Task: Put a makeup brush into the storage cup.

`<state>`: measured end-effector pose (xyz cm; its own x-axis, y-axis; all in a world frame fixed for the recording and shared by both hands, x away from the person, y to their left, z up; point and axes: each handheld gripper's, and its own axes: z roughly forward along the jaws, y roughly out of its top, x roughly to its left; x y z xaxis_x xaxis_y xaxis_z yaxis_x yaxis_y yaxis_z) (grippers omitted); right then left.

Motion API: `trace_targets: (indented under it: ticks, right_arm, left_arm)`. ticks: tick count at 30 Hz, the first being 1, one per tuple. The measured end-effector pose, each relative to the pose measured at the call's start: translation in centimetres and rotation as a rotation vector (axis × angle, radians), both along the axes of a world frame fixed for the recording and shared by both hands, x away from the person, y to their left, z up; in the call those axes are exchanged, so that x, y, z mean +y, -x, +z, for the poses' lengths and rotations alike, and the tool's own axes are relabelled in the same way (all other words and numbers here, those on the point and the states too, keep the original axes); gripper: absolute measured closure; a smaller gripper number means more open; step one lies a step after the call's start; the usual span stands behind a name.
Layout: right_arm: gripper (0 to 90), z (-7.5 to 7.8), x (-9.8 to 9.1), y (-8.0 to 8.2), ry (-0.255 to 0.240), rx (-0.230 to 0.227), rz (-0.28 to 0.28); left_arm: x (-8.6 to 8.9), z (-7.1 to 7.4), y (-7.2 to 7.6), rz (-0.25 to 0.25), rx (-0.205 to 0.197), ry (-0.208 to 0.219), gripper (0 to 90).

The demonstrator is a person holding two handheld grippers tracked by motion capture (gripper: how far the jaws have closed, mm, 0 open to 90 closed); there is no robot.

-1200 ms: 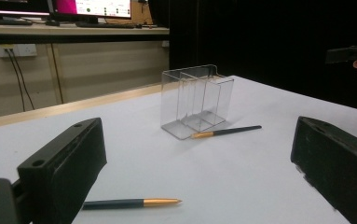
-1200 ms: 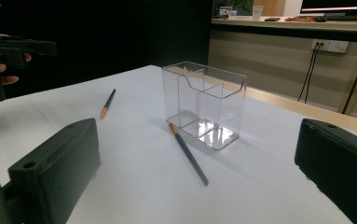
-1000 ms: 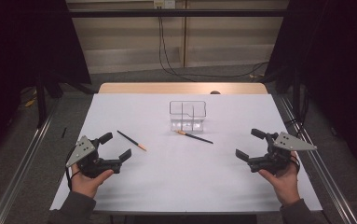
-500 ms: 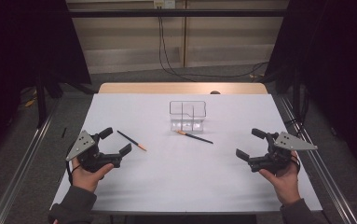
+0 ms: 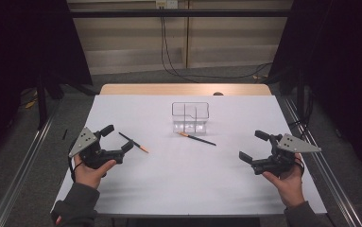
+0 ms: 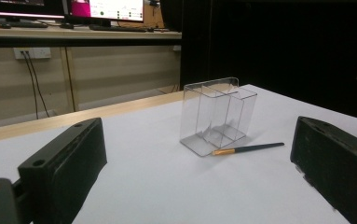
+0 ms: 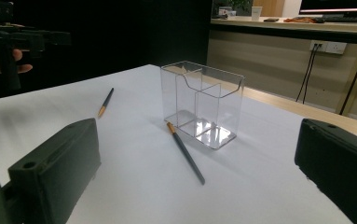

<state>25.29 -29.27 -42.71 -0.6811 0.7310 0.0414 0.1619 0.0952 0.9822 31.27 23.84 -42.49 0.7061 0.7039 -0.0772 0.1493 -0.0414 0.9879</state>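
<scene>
The pencil nearest my left tool (image 5: 133,142) lies flat on the white counter (image 5: 178,184), its orange end toward the middle, just off that tool's forward jaw but not touched. A second pencil (image 5: 196,138) lies just in front of the clear holder (image 5: 190,117), its orange tip close to the holder's base; whether it touches, I cannot tell. The holder stands upright near the counter's far middle, its compartments empty.

My left tool (image 5: 118,140) is spread wide and hovers low beside the first pencil, holding nothing; in the left gripper view both jaws stand far apart with the holder (image 6: 218,114) and the second pencil (image 6: 248,149) between them, farther off. My right tool (image 5: 254,144) is spread as well, empty, well apart from everything, out by the counter's right edge.

I judge this to be the approach before the first pick-up: nothing is gripped and nothing is in the holder. Next I must turn the left tool so its jaws straddle the thin shaft crosswise, come down to the surface and pinch near the middle, so the pencil does not roll or swing.
</scene>
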Motion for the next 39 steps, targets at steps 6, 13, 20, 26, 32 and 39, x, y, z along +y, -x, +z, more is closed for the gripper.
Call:
trace_targets:
  ticks: [6,13,20,26,32,39]
  right_arm:
    - [0.0,-0.1,-0.1,0.0,-0.007,-0.004,0.001]
    - [0.0,-0.1,-0.3,0.0,-0.01,-0.001,-0.016]
    - [0.0,-0.2,-0.3,-0.1,-0.009,-0.001,-0.009]
    - [0.0,-0.2,-0.5,-0.1,-0.008,0.0,-0.012]
    - [0.0,-0.2,-0.4,-0.1,-0.01,0.002,-0.012]
    - [0.0,-0.3,-0.5,-0.1,-0.006,0.003,-0.013]
  left_arm:
    - [-0.3,0.1,-0.9,0.019,-0.001,0.0,3.3]
    - [-0.6,0.0,-2.0,0.021,0.009,0.008,3.3]
    - [-1.0,0.2,-2.9,0.02,0.014,0.007,3.3]
    - [-1.3,0.2,-3.8,0.02,0.022,0.006,3.4]
    - [-1.6,0.0,-4.5,0.023,0.032,0.028,3.5]
    - [-1.4,-0.4,-5.4,0.032,0.047,0.038,3.5]
